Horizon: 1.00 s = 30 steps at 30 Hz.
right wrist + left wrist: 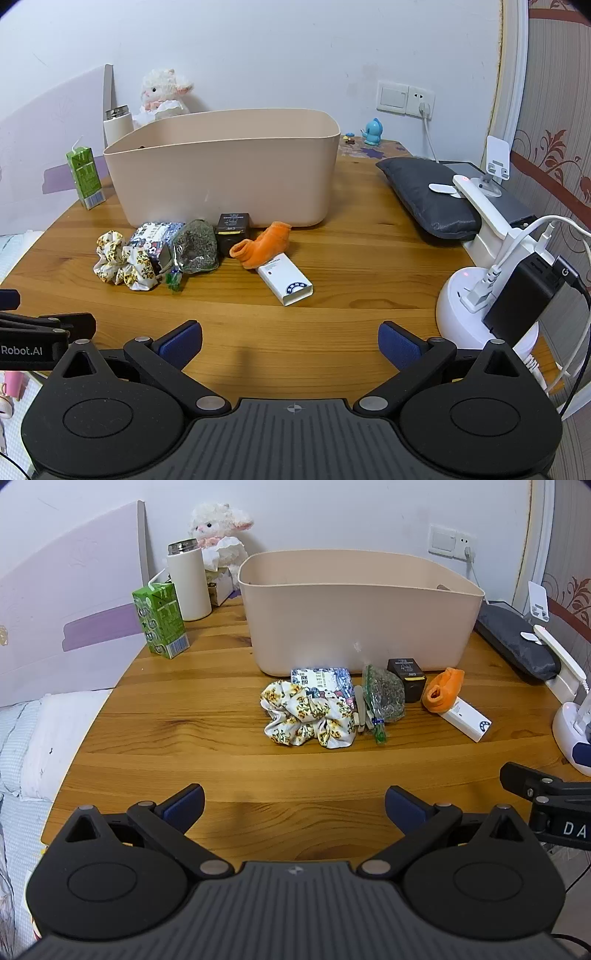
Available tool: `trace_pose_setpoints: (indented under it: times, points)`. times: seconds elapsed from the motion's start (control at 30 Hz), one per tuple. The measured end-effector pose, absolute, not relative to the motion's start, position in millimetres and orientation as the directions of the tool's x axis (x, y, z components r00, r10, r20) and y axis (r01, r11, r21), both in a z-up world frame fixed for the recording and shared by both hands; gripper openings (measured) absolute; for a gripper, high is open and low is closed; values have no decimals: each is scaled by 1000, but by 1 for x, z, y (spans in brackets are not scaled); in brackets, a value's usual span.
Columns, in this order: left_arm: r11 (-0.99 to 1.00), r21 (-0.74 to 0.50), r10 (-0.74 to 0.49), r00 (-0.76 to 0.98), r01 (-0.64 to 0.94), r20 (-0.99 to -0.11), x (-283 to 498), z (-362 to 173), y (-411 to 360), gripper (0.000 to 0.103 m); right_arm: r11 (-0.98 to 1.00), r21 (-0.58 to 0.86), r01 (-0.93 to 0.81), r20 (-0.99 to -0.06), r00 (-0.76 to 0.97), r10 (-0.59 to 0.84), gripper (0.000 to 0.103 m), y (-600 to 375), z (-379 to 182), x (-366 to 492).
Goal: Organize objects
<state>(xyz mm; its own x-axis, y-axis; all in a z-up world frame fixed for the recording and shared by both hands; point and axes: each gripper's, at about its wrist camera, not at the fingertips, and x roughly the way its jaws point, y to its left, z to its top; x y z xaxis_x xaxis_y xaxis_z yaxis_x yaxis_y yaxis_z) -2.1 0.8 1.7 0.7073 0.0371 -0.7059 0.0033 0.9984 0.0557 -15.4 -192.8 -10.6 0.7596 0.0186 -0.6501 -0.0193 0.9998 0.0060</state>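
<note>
On the desk (184, 738) a storage bin (354, 620) stands at the back, with a row of small things just before it — scrunchie (306, 716), patterned packet (325, 681), herb bag (386, 696), small box (408, 677), sock (443, 688) lying partly on a carton (469, 720). Left of the bin stand a drink carton (160, 618) and a flask (188, 581); a pouch (517, 642) lies to its right.

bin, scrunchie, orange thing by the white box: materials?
Bin: likely matte beige plastic; smooth moulded walls, rolled rim.
Scrunchie: printed floral fabric, gathered folds.
Orange item: soft knit or fleece, maybe a sock; fuzzy and slumped.
</note>
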Motion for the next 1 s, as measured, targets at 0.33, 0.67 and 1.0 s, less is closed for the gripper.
trace_pose_setpoints:
  times: [0.33, 0.67, 1.0]
  points:
    - [999, 52, 36, 703, 2, -711, -2, 2, 3, 103, 1000, 7, -19, -650, 760, 18, 103, -193, -9, -15]
    - [999, 47, 34, 694, -1, -719, -1, -1, 3, 103, 1000, 9, -19, -652, 758, 20, 103, -194, -10, -15]
    - [999, 46, 26, 690, 10, -724, 1, 0, 3, 103, 1000, 18, -18, -657, 754, 25, 103, -196, -12, -13]
